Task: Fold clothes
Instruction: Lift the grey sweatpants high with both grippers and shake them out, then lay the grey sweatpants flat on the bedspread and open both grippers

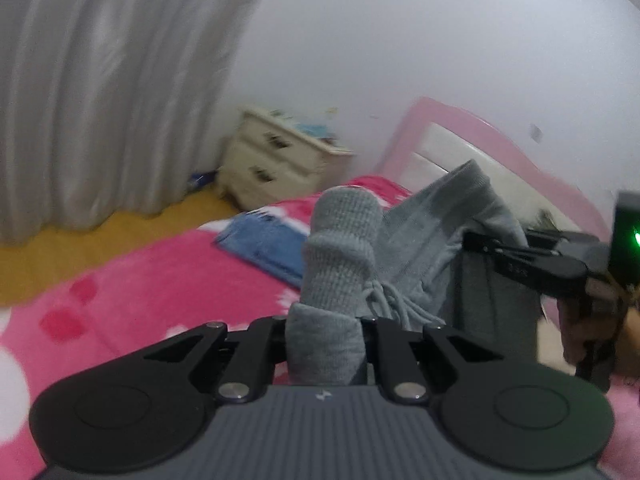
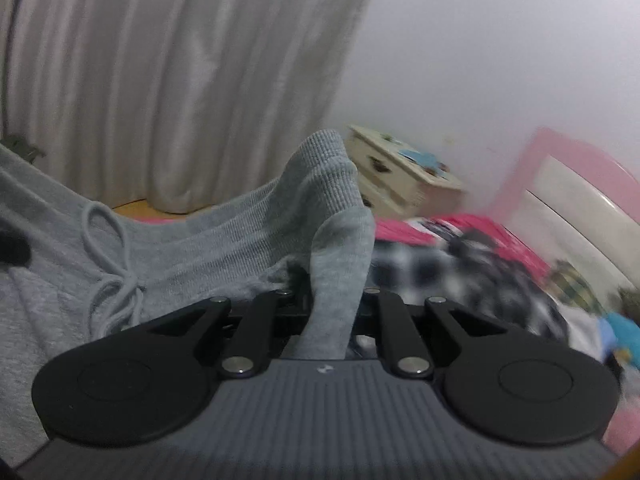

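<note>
Both grippers' fingers clamped on grey sweatpants (image 1: 424, 240), waistband stretched sideways between left gripper (image 1: 324, 344) and right gripper (image 2: 332, 320).

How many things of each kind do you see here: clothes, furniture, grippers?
Clothes: 3 (grey drawstring pants, folded blue garment, checked garment)
Furniture: 2 (bed, cream nightstand)
Grippers: 2 (left gripper, right gripper)
Total: 7
</note>
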The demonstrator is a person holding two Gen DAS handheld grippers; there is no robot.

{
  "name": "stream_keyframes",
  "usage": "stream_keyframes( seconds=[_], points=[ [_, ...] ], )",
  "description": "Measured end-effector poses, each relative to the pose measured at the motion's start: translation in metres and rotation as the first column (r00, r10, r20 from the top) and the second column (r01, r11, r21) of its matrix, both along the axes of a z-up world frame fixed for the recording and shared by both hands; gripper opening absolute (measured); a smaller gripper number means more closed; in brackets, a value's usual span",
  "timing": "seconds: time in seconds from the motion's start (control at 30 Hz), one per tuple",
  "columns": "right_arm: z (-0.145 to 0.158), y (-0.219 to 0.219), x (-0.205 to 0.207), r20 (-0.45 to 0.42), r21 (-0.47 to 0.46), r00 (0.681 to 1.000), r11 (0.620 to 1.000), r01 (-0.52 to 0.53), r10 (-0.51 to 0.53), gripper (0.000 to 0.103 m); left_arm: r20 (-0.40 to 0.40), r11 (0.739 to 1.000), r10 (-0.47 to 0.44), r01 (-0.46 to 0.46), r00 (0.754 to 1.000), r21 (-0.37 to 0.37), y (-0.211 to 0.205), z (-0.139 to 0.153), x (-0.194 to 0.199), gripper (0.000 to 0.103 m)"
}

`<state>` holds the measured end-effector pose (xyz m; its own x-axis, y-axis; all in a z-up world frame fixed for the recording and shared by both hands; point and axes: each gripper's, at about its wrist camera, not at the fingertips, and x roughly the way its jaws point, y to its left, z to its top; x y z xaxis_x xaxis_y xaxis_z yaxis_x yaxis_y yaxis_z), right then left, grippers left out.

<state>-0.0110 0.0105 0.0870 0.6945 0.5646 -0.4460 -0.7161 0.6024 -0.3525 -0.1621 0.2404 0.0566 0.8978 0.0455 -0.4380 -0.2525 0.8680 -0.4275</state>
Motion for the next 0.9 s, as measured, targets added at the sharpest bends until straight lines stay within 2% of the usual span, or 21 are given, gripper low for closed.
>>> stream_keyframes(
  seconds=[0.07, 0.17, 0.3, 0.37, 0.4, 0.43, 0.47, 0.5, 0.53, 0.6, 0.63, 0.67, 0.7, 0.77, 0.83, 0.9],
  points=[
    [-0.003, 0.027, 0.011, -0.002, -0.013, 0.998, 0.998, -0.065, 0.065, 0.009, 0.001, 0.998, 0.051, -0.051, 0.999, -0.037, 0.019, -0.005, -0.003, 0.013],
    [0.006, 0.069, 0.024, -0.001, -0.018, 0.986, 0.986, -0.164, 0.164, 0.009, 0.024, 0.991, 0.136, -0.135, 0.990, -0.020, 0.054, 0.003, -0.031, 0.013],
    [0.001, 0.140, 0.035, 0.004, 0.010, 0.952, 0.952, -0.305, 0.305, 0.009, 0.007, 0.961, 0.276, -0.276, 0.961, 0.016, 0.096, 0.016, -0.046, 0.013],
    [-0.018, 0.178, 0.043, -0.051, 0.035, 0.933, 0.934, -0.355, 0.356, 0.009, -0.074, 0.949, 0.315, -0.313, 0.946, 0.034, 0.113, 0.003, -0.047, 0.015],
    [-0.031, 0.194, 0.047, -0.079, 0.044, 0.922, 0.925, -0.377, 0.379, 0.010, -0.134, 0.950, 0.312, -0.310, 0.940, 0.039, 0.123, -0.007, -0.051, 0.020],
    [-0.047, 0.210, 0.049, -0.106, 0.033, 0.913, 0.919, -0.392, 0.394, 0.011, -0.208, 0.947, 0.321, -0.317, 0.924, 0.056, 0.130, -0.023, -0.051, 0.023],
    [-0.068, 0.226, 0.047, -0.154, -0.014, 0.900, 0.909, -0.416, 0.409, 0.013, -0.285, 0.946, 0.324, -0.318, 0.902, 0.065, 0.136, -0.041, -0.051, 0.025],
    [-0.085, 0.235, 0.048, -0.210, -0.063, 0.891, 0.904, -0.423, 0.403, 0.019, -0.350, 0.943, 0.328, -0.326, 0.877, 0.067, 0.142, -0.056, -0.052, 0.027],
    [-0.101, 0.245, 0.049, -0.265, -0.111, 0.881, 0.895, -0.432, 0.392, 0.024, -0.391, 0.940, 0.332, -0.338, 0.859, 0.056, 0.146, -0.062, -0.056, 0.034],
    [-0.114, 0.249, 0.060, -0.321, -0.175, 0.885, 0.897, -0.406, 0.338, 0.029, -0.390, 0.930, 0.342, -0.367, 0.855, 0.012, 0.156, -0.067, -0.066, 0.042],
    [-0.115, 0.248, 0.067, -0.333, -0.188, 0.888, 0.901, -0.391, 0.316, 0.034, -0.368, 0.927, 0.355, -0.374, 0.860, 0.020, 0.158, -0.060, -0.076, 0.046],
    [-0.106, 0.242, 0.077, -0.363, -0.164, 0.880, 0.909, -0.383, 0.305, 0.049, -0.361, 0.922, 0.378, -0.382, 0.852, 0.064, 0.158, -0.053, -0.081, 0.048],
    [-0.097, 0.235, 0.087, -0.393, -0.140, 0.871, 0.917, -0.373, 0.294, 0.059, -0.354, 0.915, 0.400, -0.389, 0.846, 0.105, 0.159, -0.046, -0.086, 0.050],
    [-0.082, 0.220, 0.102, -0.465, -0.106, 0.842, 0.927, -0.361, 0.274, 0.060, -0.336, 0.910, 0.415, -0.392, 0.845, 0.138, 0.165, -0.037, -0.086, 0.050],
    [-0.079, 0.199, 0.110, -0.530, -0.087, 0.810, 0.934, -0.346, 0.250, 0.062, -0.306, 0.908, 0.416, -0.375, 0.856, 0.185, 0.156, -0.027, -0.086, 0.052],
    [-0.080, 0.170, 0.117, -0.586, -0.074, 0.779, 0.943, -0.325, 0.223, 0.066, -0.291, 0.920, 0.384, -0.336, 0.876, 0.201, 0.152, -0.028, -0.070, 0.058]
  ],
)
